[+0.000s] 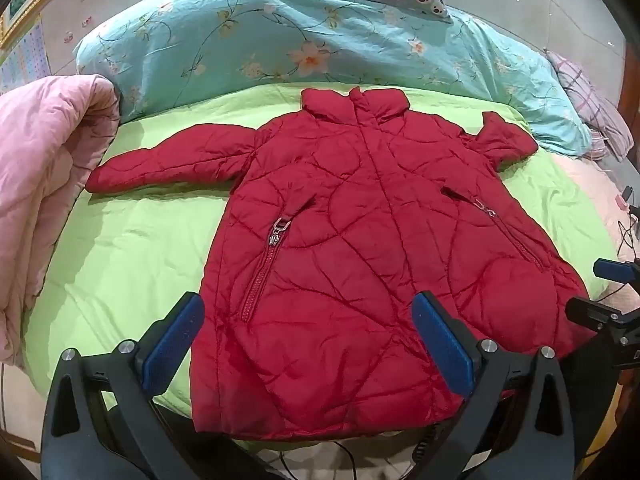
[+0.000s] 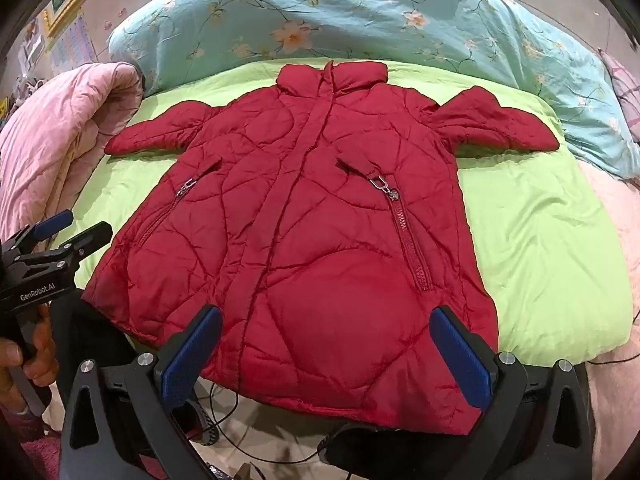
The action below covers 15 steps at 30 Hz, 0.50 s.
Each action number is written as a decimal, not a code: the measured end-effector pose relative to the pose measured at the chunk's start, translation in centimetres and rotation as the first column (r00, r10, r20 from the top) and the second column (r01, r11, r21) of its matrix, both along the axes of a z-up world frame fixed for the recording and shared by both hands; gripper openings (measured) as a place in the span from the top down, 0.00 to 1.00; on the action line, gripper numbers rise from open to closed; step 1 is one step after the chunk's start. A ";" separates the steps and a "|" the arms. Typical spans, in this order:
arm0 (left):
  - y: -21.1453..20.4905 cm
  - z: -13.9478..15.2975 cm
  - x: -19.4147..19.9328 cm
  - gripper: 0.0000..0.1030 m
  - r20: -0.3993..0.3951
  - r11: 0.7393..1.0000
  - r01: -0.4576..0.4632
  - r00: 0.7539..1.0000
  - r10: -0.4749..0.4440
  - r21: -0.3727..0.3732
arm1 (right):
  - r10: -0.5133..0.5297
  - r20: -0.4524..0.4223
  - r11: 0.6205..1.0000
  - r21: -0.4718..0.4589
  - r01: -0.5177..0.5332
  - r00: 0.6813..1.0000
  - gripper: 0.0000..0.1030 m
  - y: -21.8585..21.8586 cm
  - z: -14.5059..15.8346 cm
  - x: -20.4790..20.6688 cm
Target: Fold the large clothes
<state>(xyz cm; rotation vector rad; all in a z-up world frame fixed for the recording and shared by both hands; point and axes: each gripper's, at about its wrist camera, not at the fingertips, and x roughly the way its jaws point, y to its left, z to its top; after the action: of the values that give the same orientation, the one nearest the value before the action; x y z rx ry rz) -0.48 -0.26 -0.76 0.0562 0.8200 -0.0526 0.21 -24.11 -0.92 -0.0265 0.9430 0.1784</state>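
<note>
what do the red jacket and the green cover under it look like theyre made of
Red jacket: looks like thin synthetic shell, probably nylon or polyester, over padding. It has a slight sheen, puffy quilted panels and stitched curved seams. The pocket zip pulls look metal.
Green cover: a matte woven fabric, possibly cotton, with soft creases and no shine.
</note>
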 end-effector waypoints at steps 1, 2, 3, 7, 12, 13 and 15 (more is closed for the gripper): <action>0.0 0.1 0.1 0.00 0.000 1.000 -0.001 1.000 0.001 0.000 | 0.000 0.000 1.000 0.000 0.000 1.000 0.00 -0.1 0.0 0.0; 0.0 0.1 0.0 0.00 0.001 1.000 -0.001 1.000 0.001 0.000 | 0.000 0.000 1.000 0.001 0.000 1.000 0.00 -0.1 0.0 0.0; 0.0 0.1 0.0 0.00 0.002 1.000 0.000 1.000 0.000 0.001 | 0.000 0.000 1.000 0.002 0.000 1.000 0.00 -0.1 0.0 0.0; 0.0 0.1 0.1 0.00 -0.002 1.000 0.002 1.000 -0.002 0.002 | -0.002 0.001 1.000 0.003 0.002 1.000 0.00 0.0 0.0 0.0; 0.1 0.1 0.2 0.00 -0.005 1.000 0.001 1.000 -0.001 0.002 | 0.003 0.000 1.000 0.003 -0.003 1.000 0.00 0.3 -0.3 -0.3; 0.1 0.1 0.2 0.00 -0.006 1.000 0.001 1.000 -0.001 0.001 | 0.004 0.000 1.000 0.003 -0.004 1.000 0.00 -0.2 -0.2 -0.1; 0.1 0.1 0.2 0.00 -0.006 1.000 0.000 1.000 0.000 0.002 | 0.004 0.000 1.000 0.005 -0.004 1.000 0.00 -0.1 -0.2 -0.1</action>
<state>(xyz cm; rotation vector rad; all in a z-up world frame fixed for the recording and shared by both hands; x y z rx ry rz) -0.24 -0.14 -0.63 0.0576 0.8260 -0.0518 0.12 -24.25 -1.12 -0.0239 0.9425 0.1839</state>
